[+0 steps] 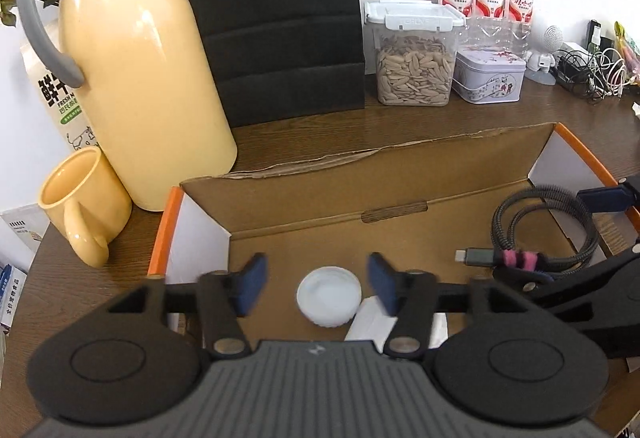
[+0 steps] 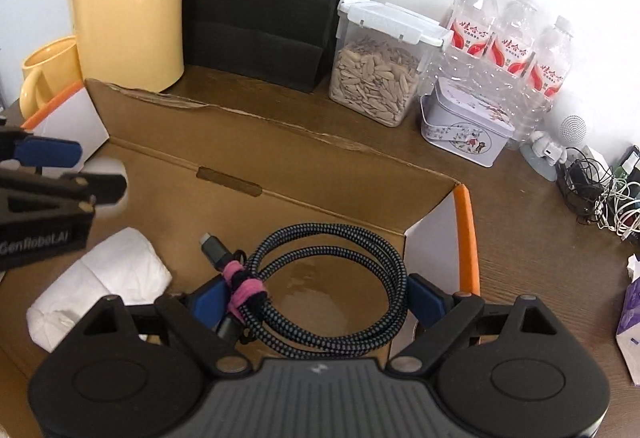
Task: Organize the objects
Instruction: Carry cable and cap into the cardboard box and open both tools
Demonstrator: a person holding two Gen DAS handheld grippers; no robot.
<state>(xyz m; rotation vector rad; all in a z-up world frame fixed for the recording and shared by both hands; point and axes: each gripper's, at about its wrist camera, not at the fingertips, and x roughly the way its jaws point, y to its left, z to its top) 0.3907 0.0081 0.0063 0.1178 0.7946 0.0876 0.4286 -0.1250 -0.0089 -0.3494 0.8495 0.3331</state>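
The left claw tilts downward, its blue pads standing apart with nothing pressed between them. The right claw also tilts downward just to its right, its pads spread wide, gripping nothing.

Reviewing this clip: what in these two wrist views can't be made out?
- White cap, left wrist view: whether it rests on the box floor; right wrist view: the left gripper hides most of it.
- Coiled cable, right wrist view: its near loop disappears behind the right gripper.
- White wad, left wrist view: mostly hidden behind the gripper's finger.
- Thermos top: cut off by the frame edge in both views.
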